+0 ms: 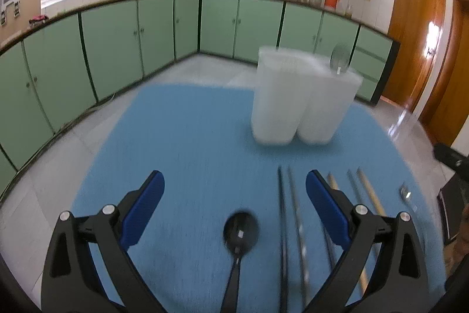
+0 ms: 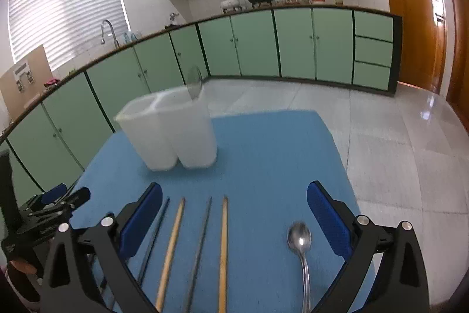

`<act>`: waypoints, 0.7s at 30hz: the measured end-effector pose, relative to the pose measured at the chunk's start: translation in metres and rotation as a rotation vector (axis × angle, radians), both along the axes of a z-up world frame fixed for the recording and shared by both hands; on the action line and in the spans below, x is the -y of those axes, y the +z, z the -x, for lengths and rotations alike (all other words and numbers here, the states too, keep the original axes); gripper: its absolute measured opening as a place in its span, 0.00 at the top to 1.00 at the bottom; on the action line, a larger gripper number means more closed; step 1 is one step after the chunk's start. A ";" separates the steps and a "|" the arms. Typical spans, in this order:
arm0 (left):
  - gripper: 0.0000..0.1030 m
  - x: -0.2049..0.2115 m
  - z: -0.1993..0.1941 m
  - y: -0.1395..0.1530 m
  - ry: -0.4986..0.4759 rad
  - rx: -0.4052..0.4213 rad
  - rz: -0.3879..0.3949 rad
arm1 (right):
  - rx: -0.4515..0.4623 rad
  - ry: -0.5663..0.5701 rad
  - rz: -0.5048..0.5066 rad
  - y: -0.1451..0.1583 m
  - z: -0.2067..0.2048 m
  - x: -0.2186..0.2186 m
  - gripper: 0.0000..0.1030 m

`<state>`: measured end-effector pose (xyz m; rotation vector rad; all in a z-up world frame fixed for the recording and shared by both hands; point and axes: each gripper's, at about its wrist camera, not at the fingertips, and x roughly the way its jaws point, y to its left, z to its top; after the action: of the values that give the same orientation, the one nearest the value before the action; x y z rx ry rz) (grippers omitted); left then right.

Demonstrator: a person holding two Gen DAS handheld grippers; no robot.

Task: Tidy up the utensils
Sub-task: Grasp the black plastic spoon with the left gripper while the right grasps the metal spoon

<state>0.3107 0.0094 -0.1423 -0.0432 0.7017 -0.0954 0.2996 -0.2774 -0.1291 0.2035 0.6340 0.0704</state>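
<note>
Blue worktop (image 2: 263,151) holds a white holder (image 2: 170,131) with one spoon (image 2: 195,81) inside. Left out are chopsticks (image 2: 224,248), a black spoon (image 1: 241,231) and a silver spoon (image 2: 299,239); each hand-held gripper, left (image 1: 234,195) and right (image 2: 234,207), is wide open, holding nothing.

The left gripper (image 1: 234,189) is spread wide, its two blue-padded fingers (image 1: 145,204) angled outward with a broad gap between the tips and nothing clamped there. Its black linkage arms rise from the lower corners of the left wrist view, each carrying silver pivot bolts. It is tilted forward and downward, above the tabletop (image 1: 190,137).

The right gripper (image 2: 234,192) is likewise spread wide, its blue-padded fingers (image 2: 328,219) well apart and gripping nothing, pointed forward and slightly down. In the right wrist view the left gripper (image 2: 55,201) shows at the far left, low and just beside the right one.
</note>
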 end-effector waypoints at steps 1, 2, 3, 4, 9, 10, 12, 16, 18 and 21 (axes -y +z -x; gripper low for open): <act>0.08 -0.001 0.001 -0.008 0.001 -0.021 -0.007 | -0.013 0.000 0.002 -0.004 0.004 0.000 0.06; 0.08 -0.002 0.001 -0.014 0.001 -0.034 -0.013 | -0.021 0.002 0.005 -0.008 0.006 0.003 0.06; 0.08 -0.003 -0.001 -0.019 0.004 -0.048 -0.022 | -0.033 0.002 0.009 -0.013 0.009 0.005 0.06; 0.08 -0.004 -0.003 -0.025 0.006 -0.064 -0.037 | -0.045 0.001 0.015 -0.018 0.011 0.006 0.06; 0.09 -0.007 -0.015 -0.040 0.005 -0.118 -0.056 | -0.083 -0.017 0.009 -0.033 0.019 0.020 0.06; 0.09 -0.008 -0.017 -0.043 0.006 -0.130 -0.060 | -0.088 -0.022 0.006 -0.035 0.019 0.022 0.06; 0.09 -0.009 -0.022 -0.047 0.005 -0.151 -0.057 | -0.094 -0.030 0.000 -0.038 0.019 0.026 0.06; 0.25 -0.008 -0.027 -0.052 -0.005 -0.187 -0.038 | -0.103 -0.027 0.006 -0.041 0.017 0.026 0.06; 0.26 -0.007 -0.028 -0.055 -0.012 -0.203 -0.038 | -0.108 -0.025 0.007 -0.043 0.015 0.025 0.06; 0.30 -0.003 -0.029 -0.057 -0.023 -0.211 -0.033 | -0.113 -0.028 0.006 -0.045 0.015 0.027 0.06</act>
<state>0.3397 0.0125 -0.1992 -0.0135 0.9147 -0.1026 0.2849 -0.3044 -0.1737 0.2119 0.7432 0.0307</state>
